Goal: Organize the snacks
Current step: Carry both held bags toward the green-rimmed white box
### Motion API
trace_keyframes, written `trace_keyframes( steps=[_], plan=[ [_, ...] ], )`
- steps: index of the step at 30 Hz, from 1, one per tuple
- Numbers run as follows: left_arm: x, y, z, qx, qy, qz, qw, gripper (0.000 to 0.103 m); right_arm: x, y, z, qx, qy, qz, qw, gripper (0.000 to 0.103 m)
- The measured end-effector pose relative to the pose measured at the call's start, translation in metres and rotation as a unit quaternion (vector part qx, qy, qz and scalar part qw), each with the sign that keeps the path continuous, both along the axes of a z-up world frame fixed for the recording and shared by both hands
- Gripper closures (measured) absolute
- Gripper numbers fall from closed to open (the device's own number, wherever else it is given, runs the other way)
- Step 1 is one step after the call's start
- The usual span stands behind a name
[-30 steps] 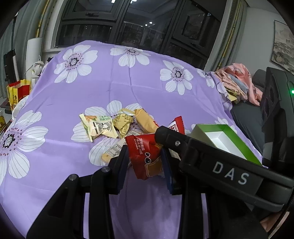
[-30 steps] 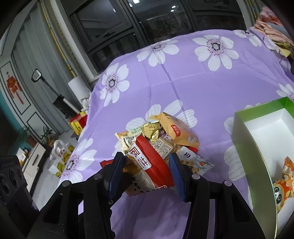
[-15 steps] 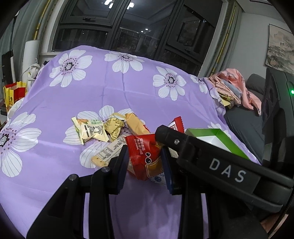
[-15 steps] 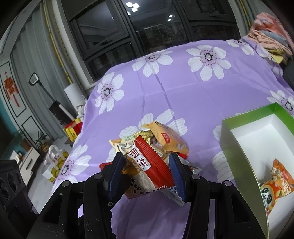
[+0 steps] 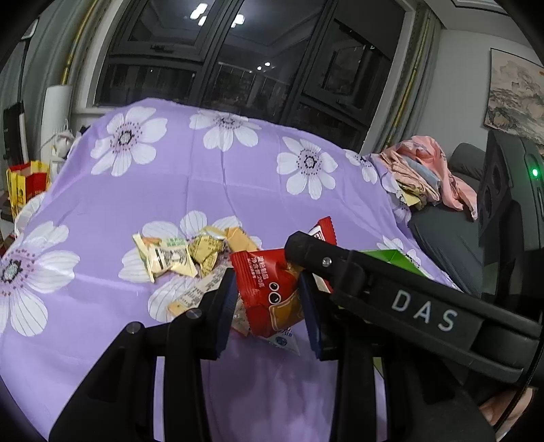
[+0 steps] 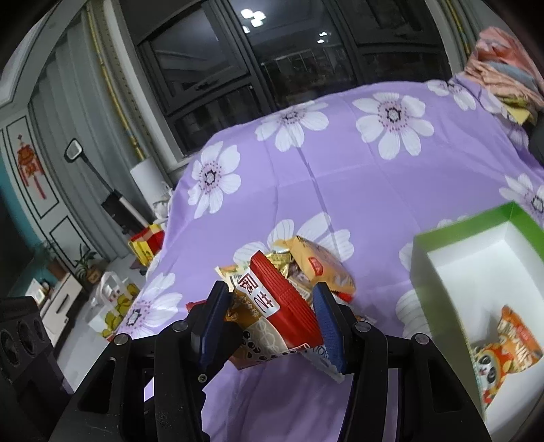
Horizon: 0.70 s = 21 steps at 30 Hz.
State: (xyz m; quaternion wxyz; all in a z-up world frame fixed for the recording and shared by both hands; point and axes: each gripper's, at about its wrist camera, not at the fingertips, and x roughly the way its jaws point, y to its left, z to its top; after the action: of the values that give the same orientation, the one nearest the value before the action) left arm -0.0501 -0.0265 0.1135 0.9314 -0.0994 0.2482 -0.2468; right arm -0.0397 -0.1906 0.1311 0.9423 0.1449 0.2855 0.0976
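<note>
Right gripper (image 6: 273,314) clamped on red packet (image 6: 272,299), lifted off the pile; green box (image 6: 452,251) lies at 3 o'clock, nearer this hand. Left gripper (image 5: 268,299) clamped on red pouch (image 5: 272,295) (contact probably firm, partly hidden).

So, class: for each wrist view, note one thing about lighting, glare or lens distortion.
Left wrist view: ceiling lights glare in the dark window, and the fisheye bows the purple floral sheet into a dome. Right wrist view: black corners vignette the frame; the green box looks skewed, and its white inside is the brightest patch.
</note>
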Motion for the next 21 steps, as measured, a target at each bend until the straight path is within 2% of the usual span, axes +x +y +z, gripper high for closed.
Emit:
trace_keyframes(
  steps=[5, 10, 13, 21],
  plan=[
    [-0.005, -0.008, 0.018, -0.012, -0.010, -0.013, 0.9998, 0.068, -0.008, -0.013, 0.018, 0.002, -0.024, 0.008, 1.000, 0.049],
    [-0.016, -0.033, 0.034, 0.019, -0.033, -0.018, 0.9991, 0.068, -0.016, -0.028, 0.029, 0.006, -0.034, -0.005, 0.999, 0.049],
    [-0.018, -0.041, 0.039, 0.017, -0.032, -0.027, 0.9990, 0.068, -0.020, -0.035, 0.035, -0.006, -0.042, -0.012, 0.999, 0.049],
    [-0.022, -0.071, 0.055, 0.024, -0.033, -0.057, 0.9976, 0.068, -0.031, -0.067, 0.047, 0.012, -0.048, -0.042, 0.998, 0.049]
  ],
)
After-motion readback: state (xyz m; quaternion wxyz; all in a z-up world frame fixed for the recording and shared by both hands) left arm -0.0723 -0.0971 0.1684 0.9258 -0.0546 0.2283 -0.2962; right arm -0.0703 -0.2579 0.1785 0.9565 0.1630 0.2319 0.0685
